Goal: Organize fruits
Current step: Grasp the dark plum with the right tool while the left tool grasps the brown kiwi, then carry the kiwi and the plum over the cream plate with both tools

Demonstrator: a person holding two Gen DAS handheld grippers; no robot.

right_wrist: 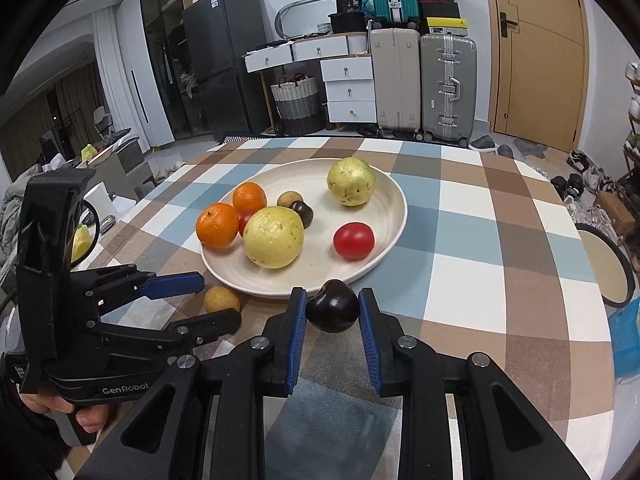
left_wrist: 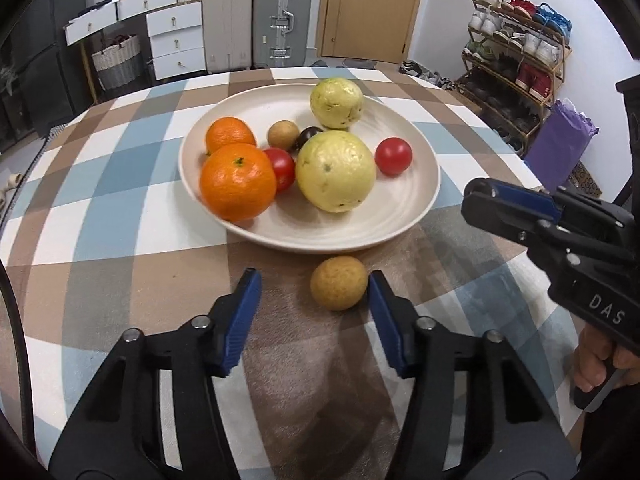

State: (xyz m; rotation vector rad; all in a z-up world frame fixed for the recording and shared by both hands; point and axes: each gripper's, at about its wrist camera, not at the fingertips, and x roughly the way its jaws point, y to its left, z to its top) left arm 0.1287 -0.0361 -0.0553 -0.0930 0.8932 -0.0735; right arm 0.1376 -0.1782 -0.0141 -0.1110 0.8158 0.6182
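A cream plate on the checked tablecloth holds two oranges, two yellow guavas, two red tomatoes, a small tan fruit and a dark fruit. A tan round fruit lies on the cloth before the plate, between the fingers of my open left gripper, against the right one. My right gripper is shut on a dark purple fruit at the plate's near rim.
The table's far edge faces suitcases, white drawers and a woven basket. A shoe rack and a purple bag stand to the right. A round stool is beside the table.
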